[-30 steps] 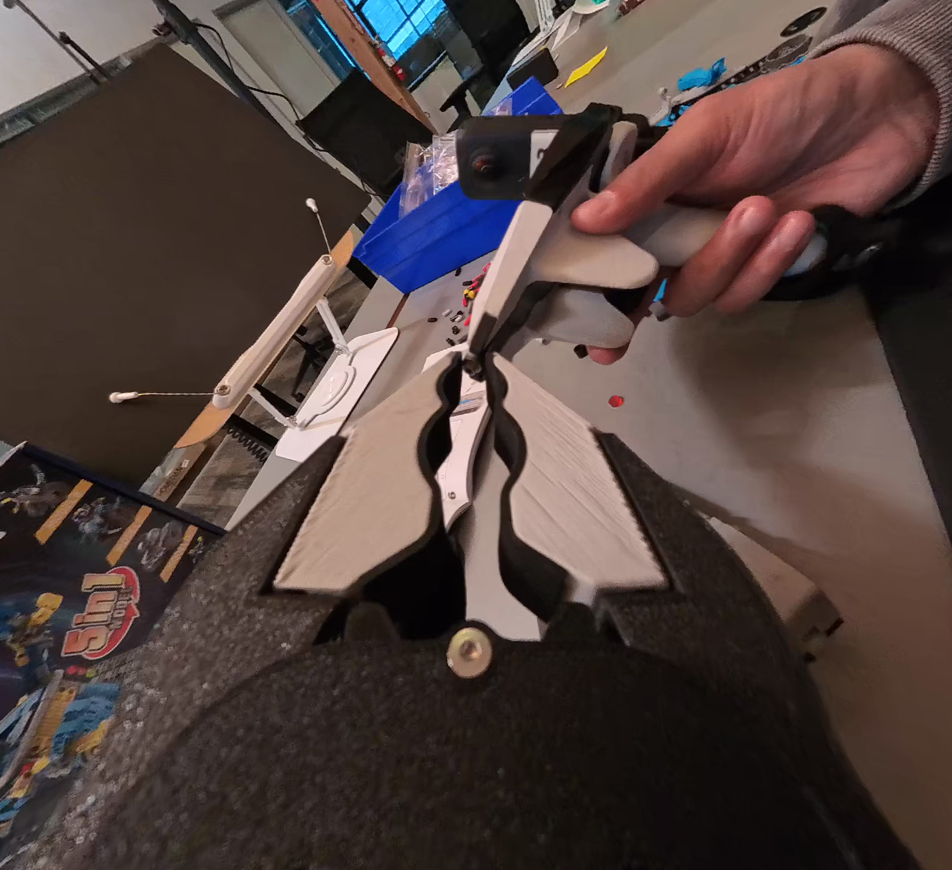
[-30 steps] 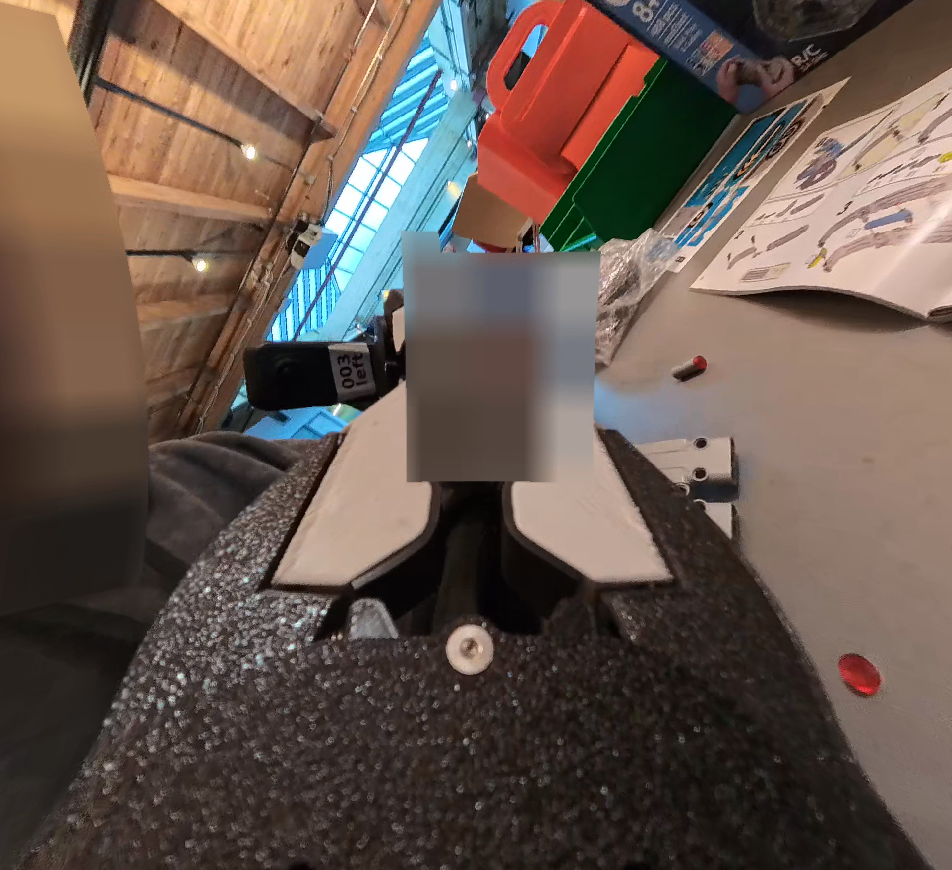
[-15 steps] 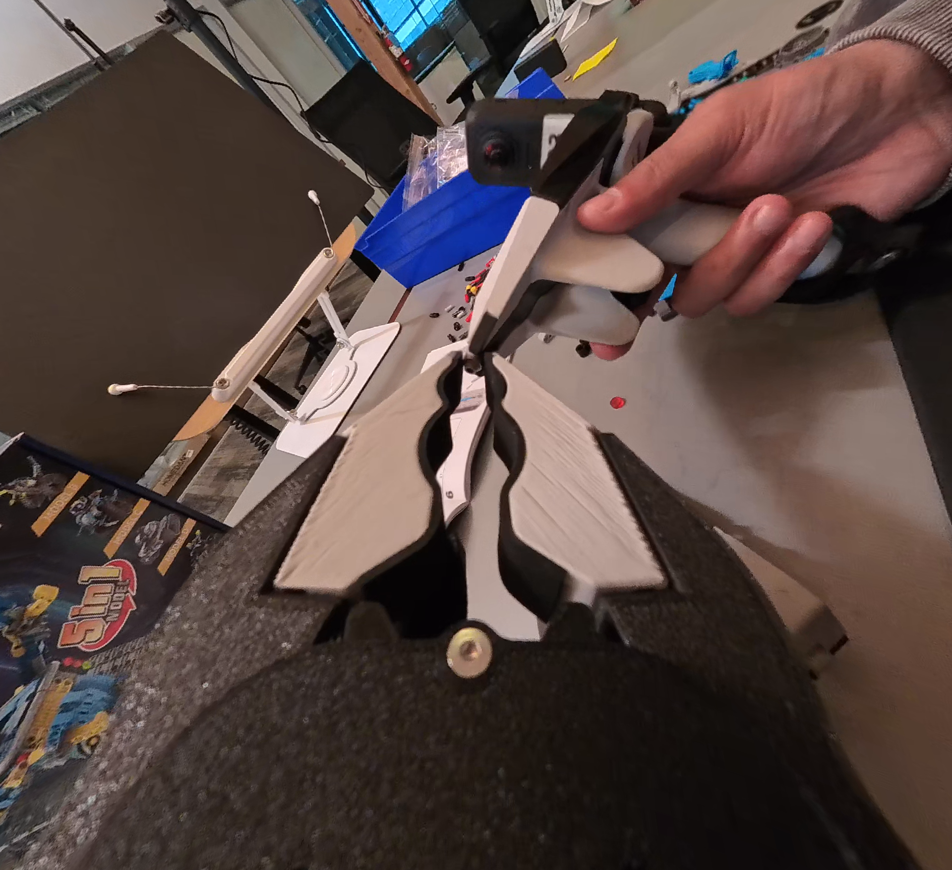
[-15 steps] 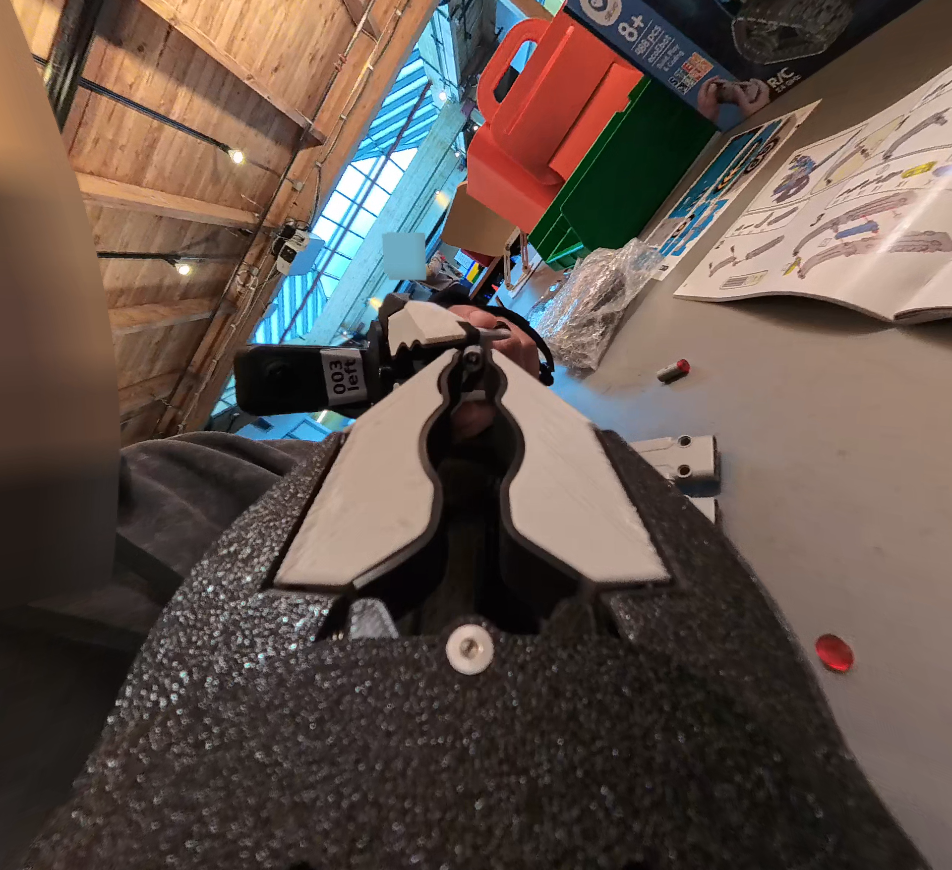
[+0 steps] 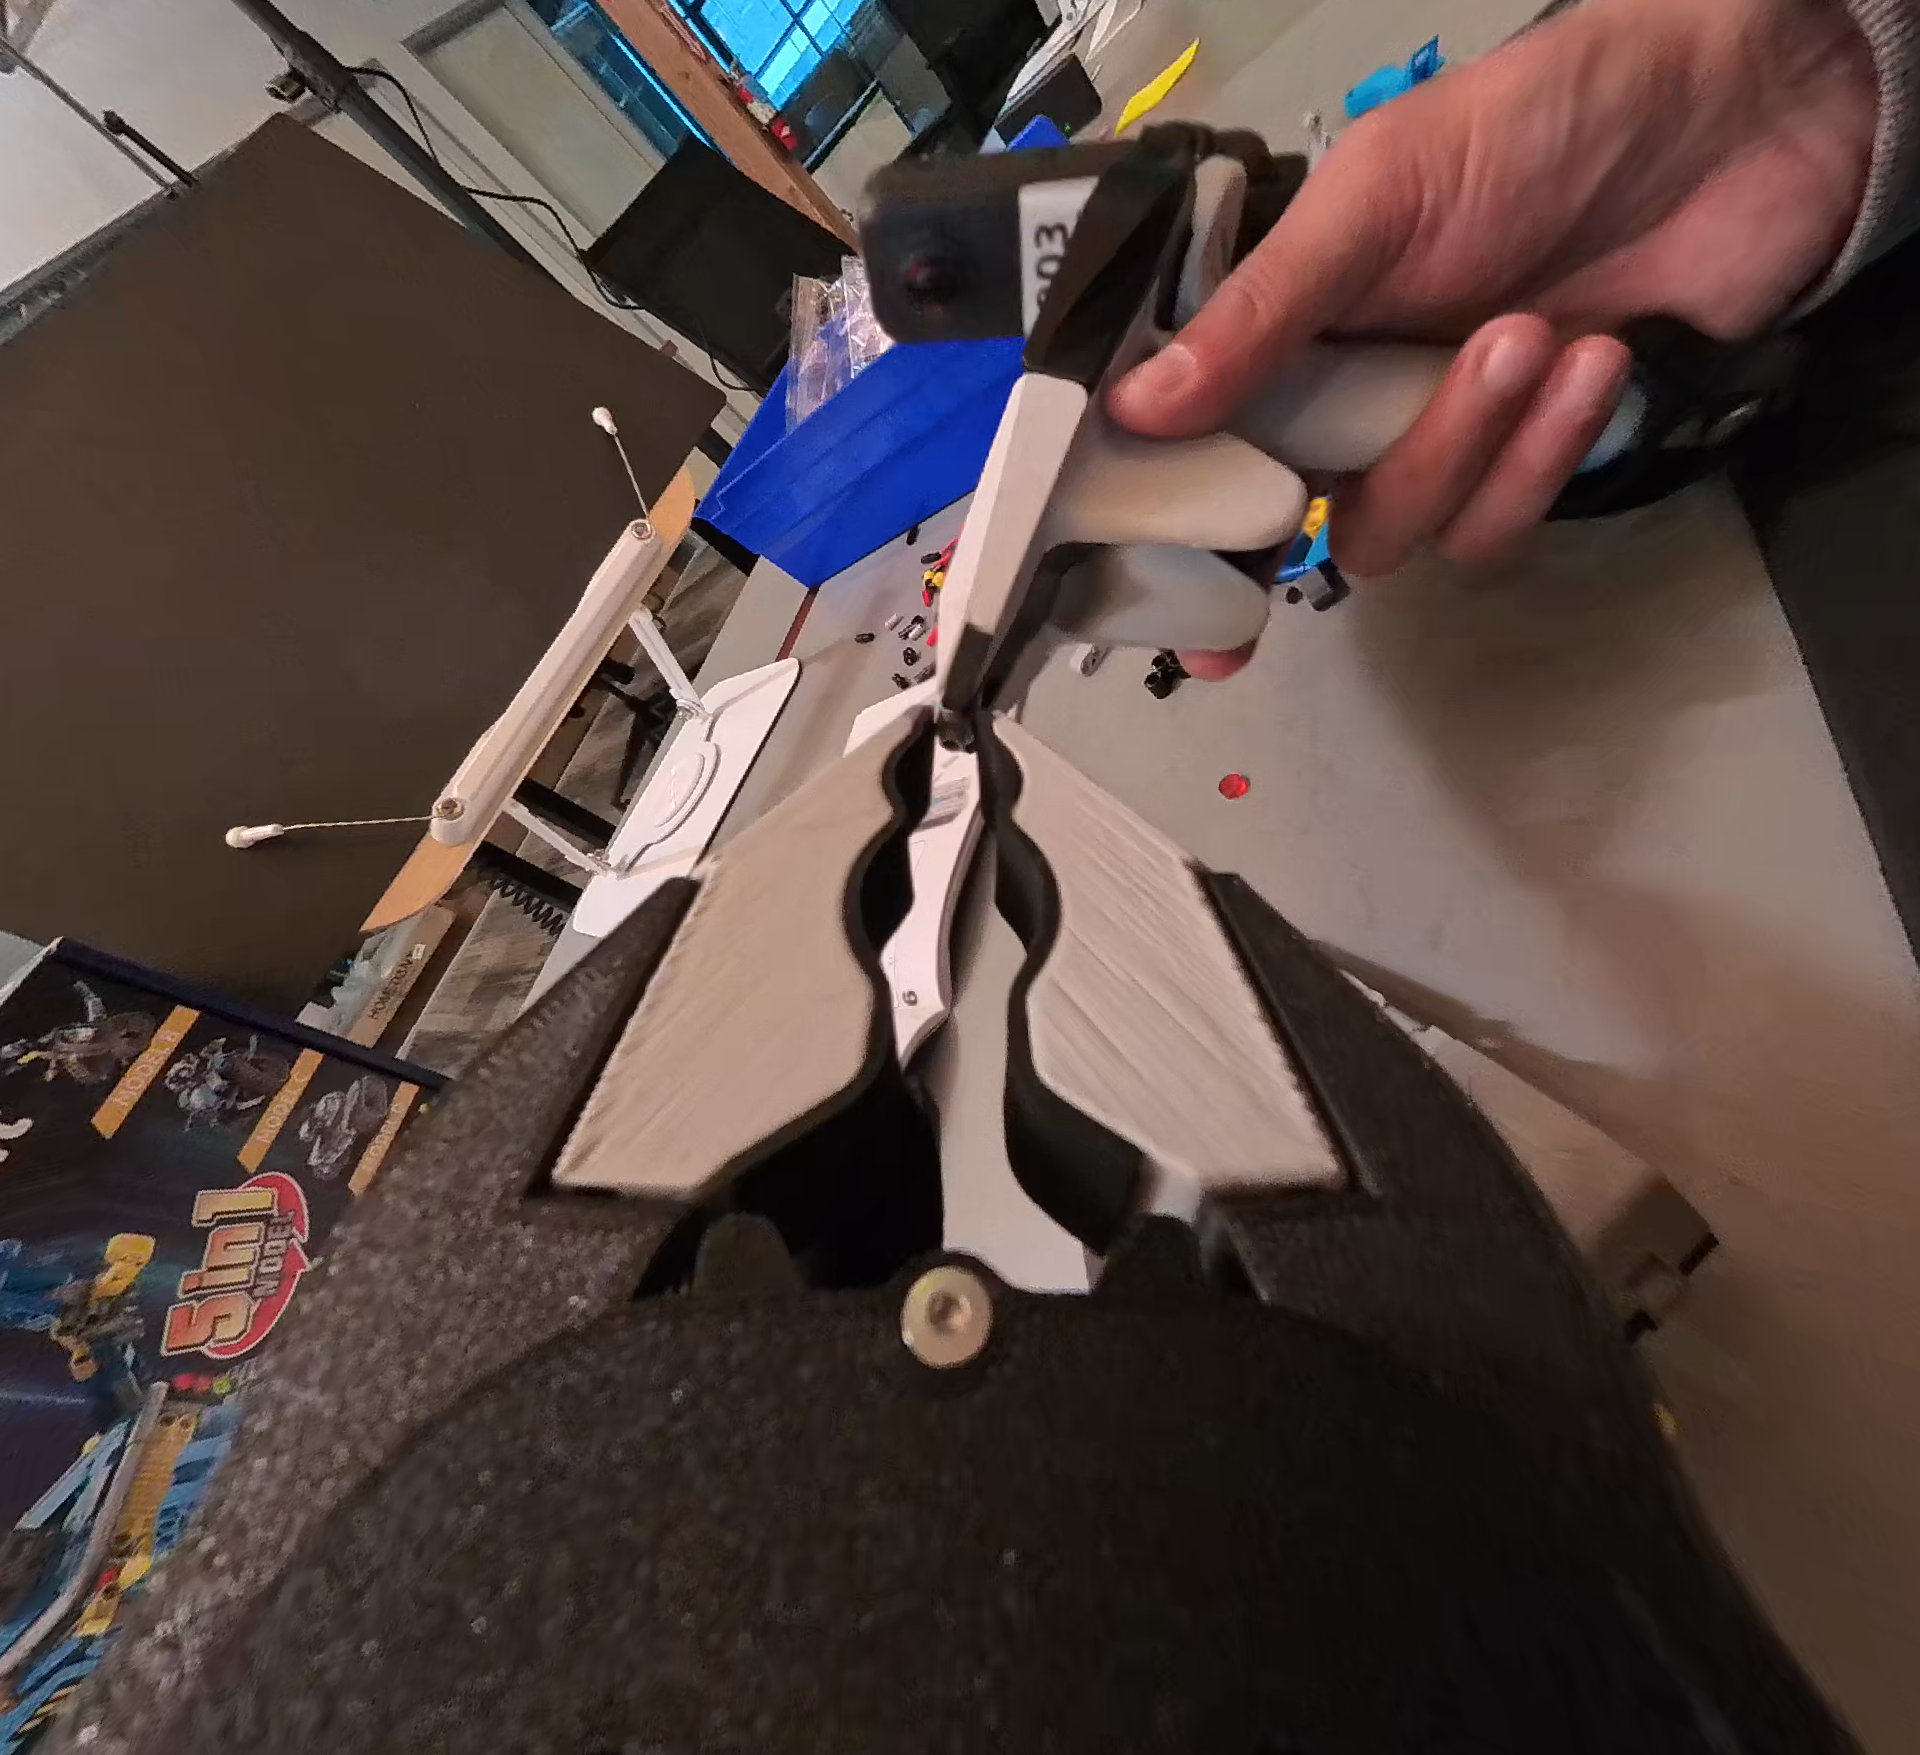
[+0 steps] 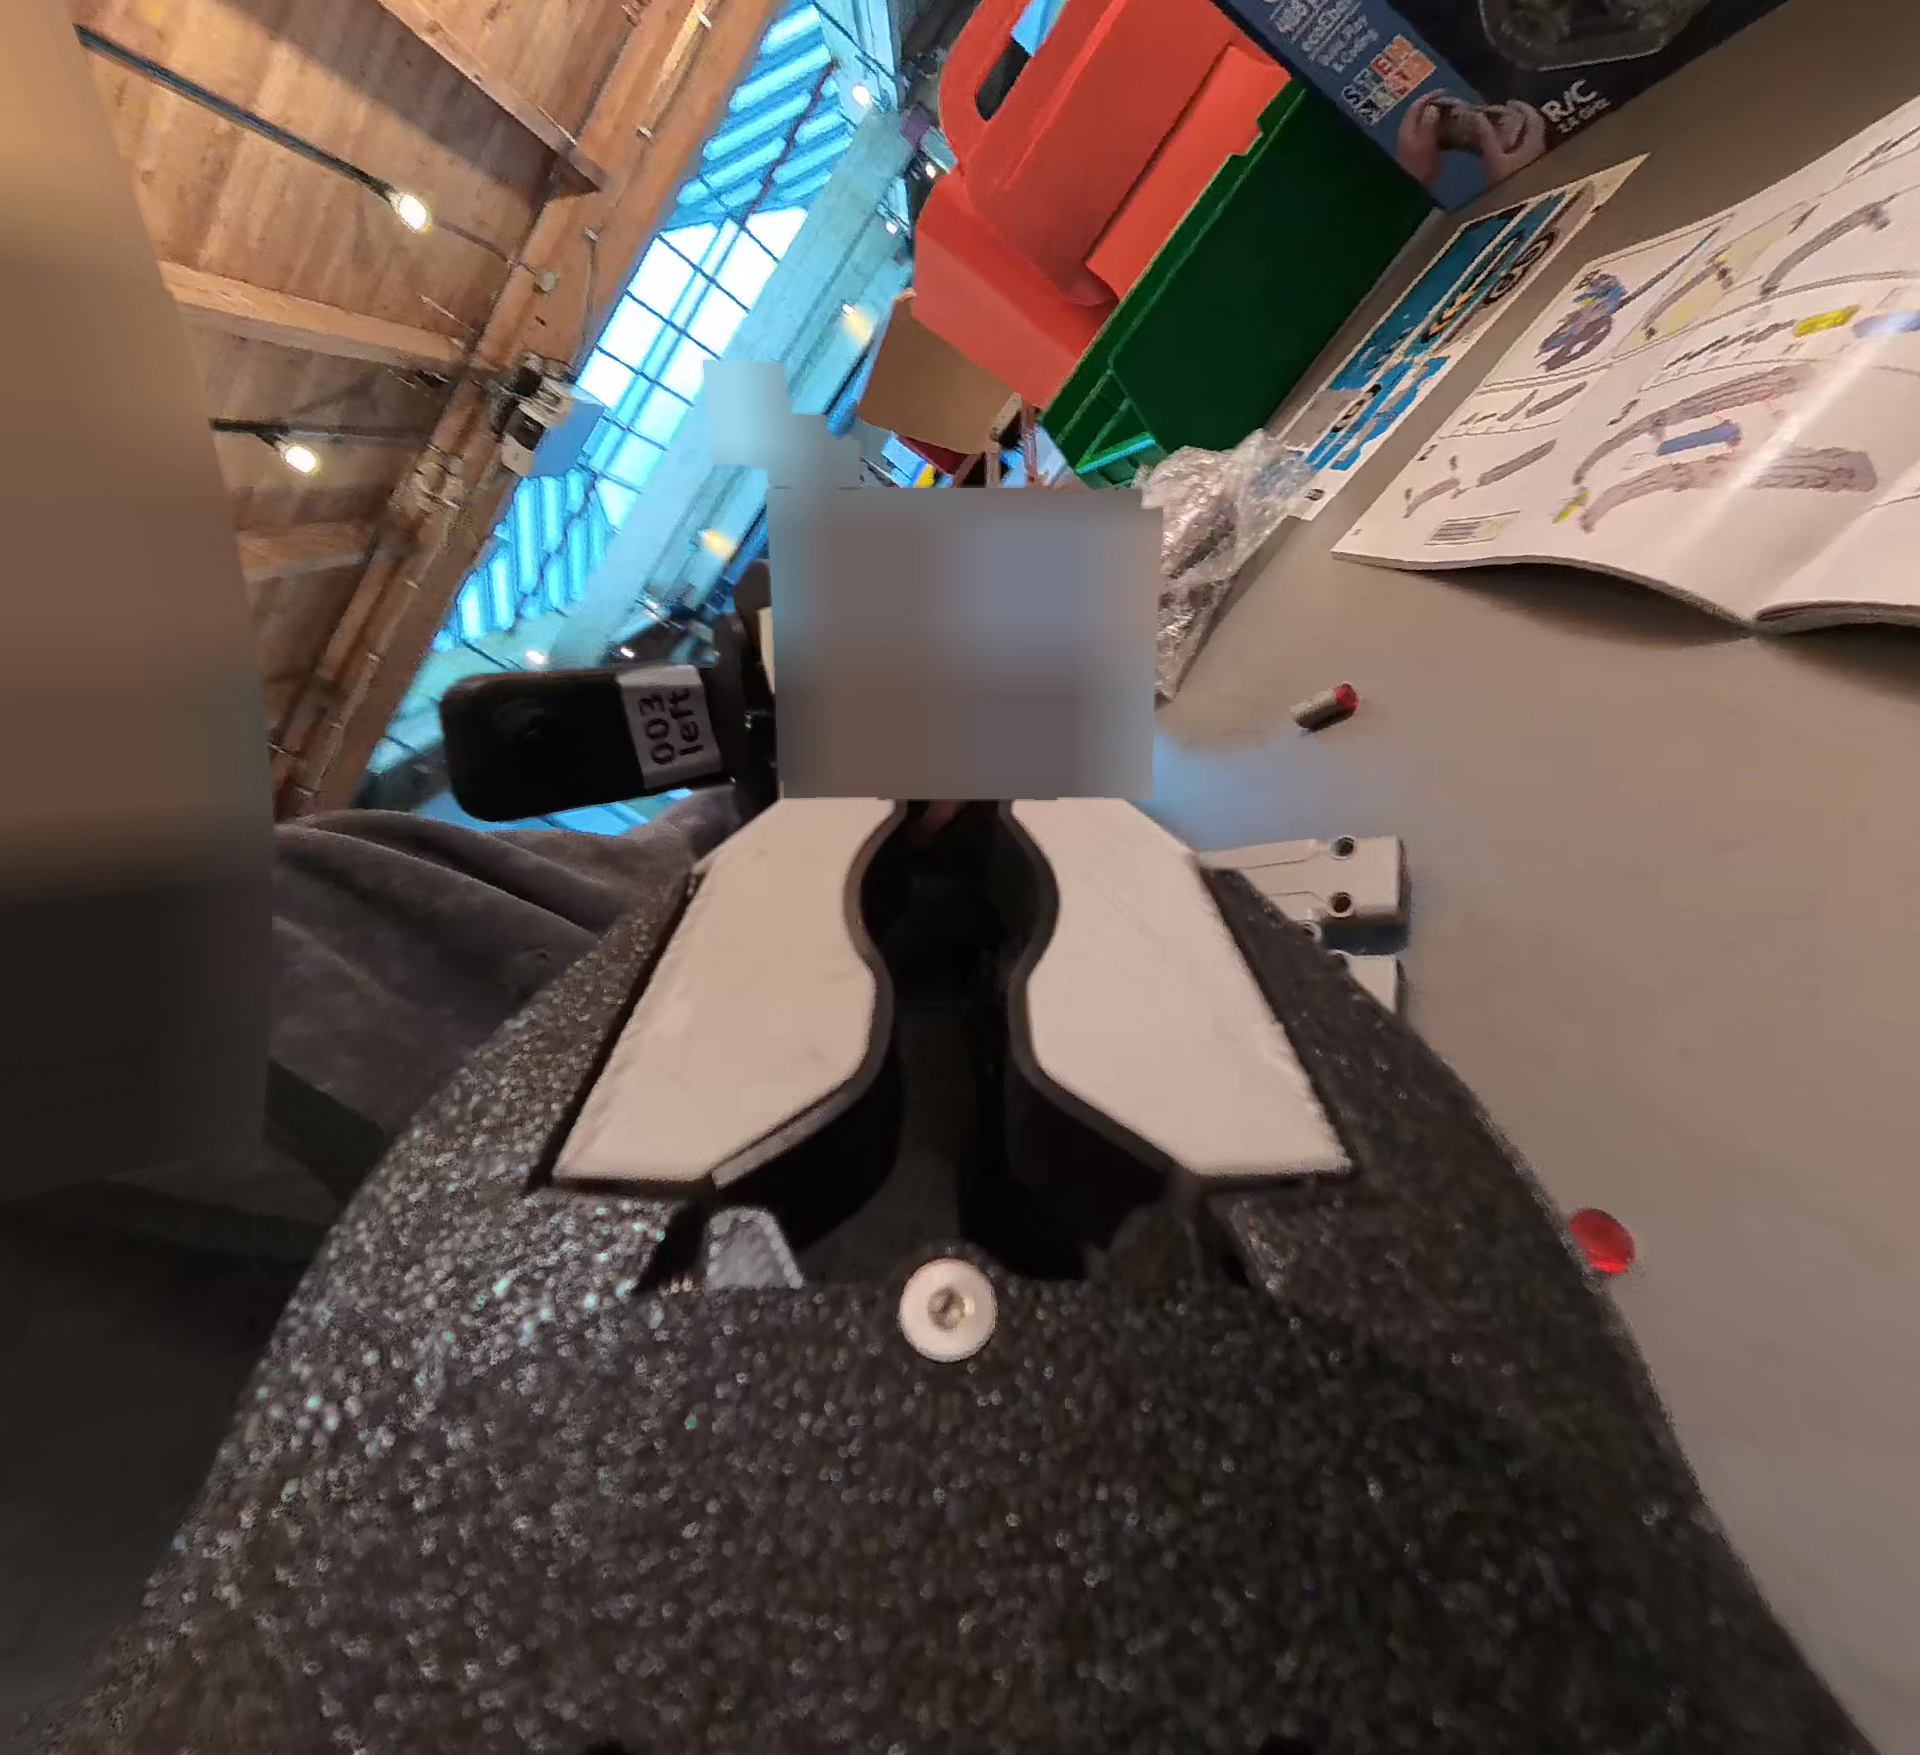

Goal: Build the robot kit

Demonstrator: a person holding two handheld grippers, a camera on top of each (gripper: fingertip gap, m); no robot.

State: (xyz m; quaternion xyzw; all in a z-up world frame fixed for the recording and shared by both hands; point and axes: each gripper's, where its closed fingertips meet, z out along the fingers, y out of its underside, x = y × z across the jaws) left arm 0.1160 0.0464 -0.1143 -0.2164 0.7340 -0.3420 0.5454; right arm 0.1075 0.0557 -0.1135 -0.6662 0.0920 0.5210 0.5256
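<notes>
In the left wrist view my left gripper (image 5: pixel 954 737) is shut, its tips closed just above the grey table (image 5: pixel 1455 874). The right gripper (image 5: pixel 961 703), held by a hand (image 5: pixel 1507 230), points down and meets it tip to tip. A small dark bit (image 5: pixel 957 729) sits where the tips meet; I cannot tell which gripper holds it. A white sheet (image 5: pixel 925 926) lies on the table behind the left fingers. In the right wrist view the right gripper's fingers (image 6: pixel 769 978) converge shut; their tips are hidden behind a blurred patch. The left gripper's camera (image 6: pixel 582 739) shows beyond.
In the left wrist view there are a blue bin (image 5: pixel 873 458), small loose pieces (image 5: pixel 914 625), a red stud (image 5: pixel 1233 784), a white stand (image 5: pixel 540 687) and a toy box (image 5: pixel 156 1290). In the right wrist view there are a booklet (image 6: pixel 1662 417), a grey beam (image 6: pixel 1340 874), a red-tipped pin (image 6: pixel 1325 703), a plastic bag (image 6: pixel 1205 521) and a green bin (image 6: pixel 1226 282). The tips of both grippers are at nearly the same place.
Both grippers stay shut and tip to tip. The right gripper and its hand have shifted slightly up and nearer in the left wrist view.
</notes>
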